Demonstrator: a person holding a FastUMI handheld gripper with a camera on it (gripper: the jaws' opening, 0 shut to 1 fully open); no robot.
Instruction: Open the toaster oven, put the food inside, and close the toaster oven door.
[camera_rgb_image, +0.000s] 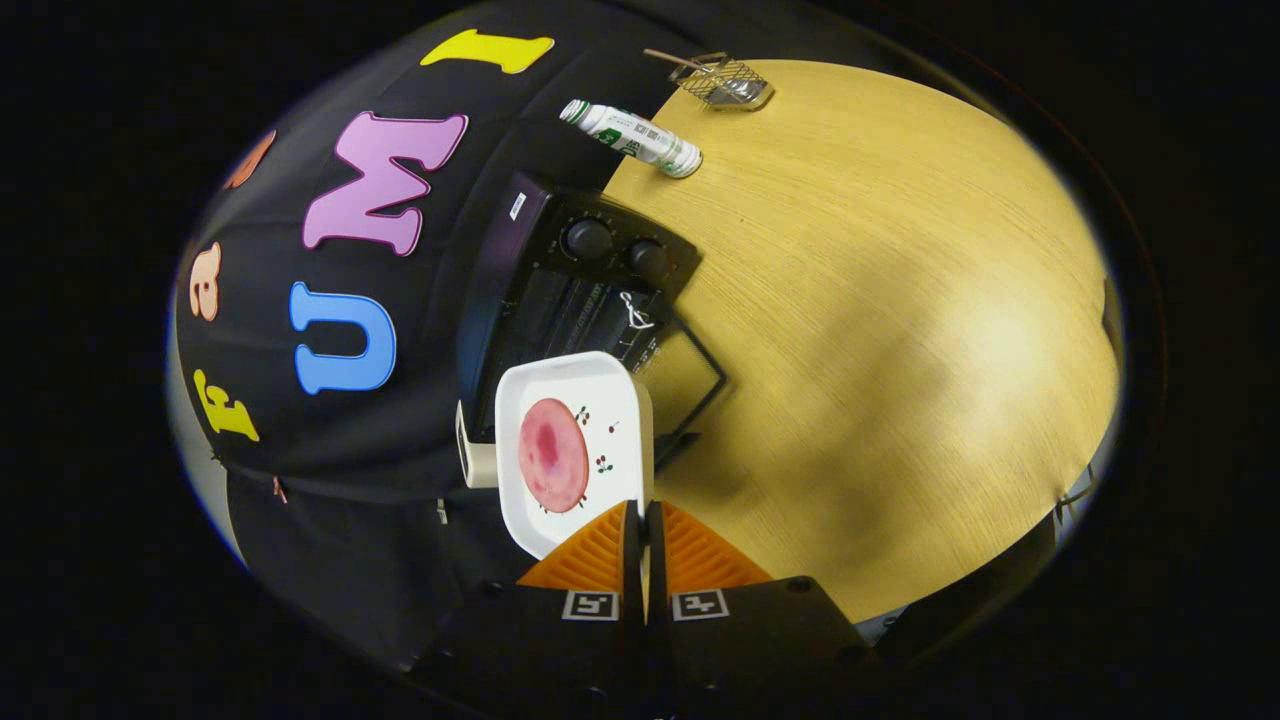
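One white plate (600, 420) carries a round pink slice of food (553, 454) and is pinched at its rim between the orange fingers (600, 560) of the gripper (643, 545), which are closed together on it. Just beyond the plate stands the black toaster oven (590, 280), its glass door (690, 375) swung open toward the wooden table (900, 350). Farther off on the table lie a green-and-white bottle (632, 137) on its side and a small wire basket (725, 82), both well apart from the oven.
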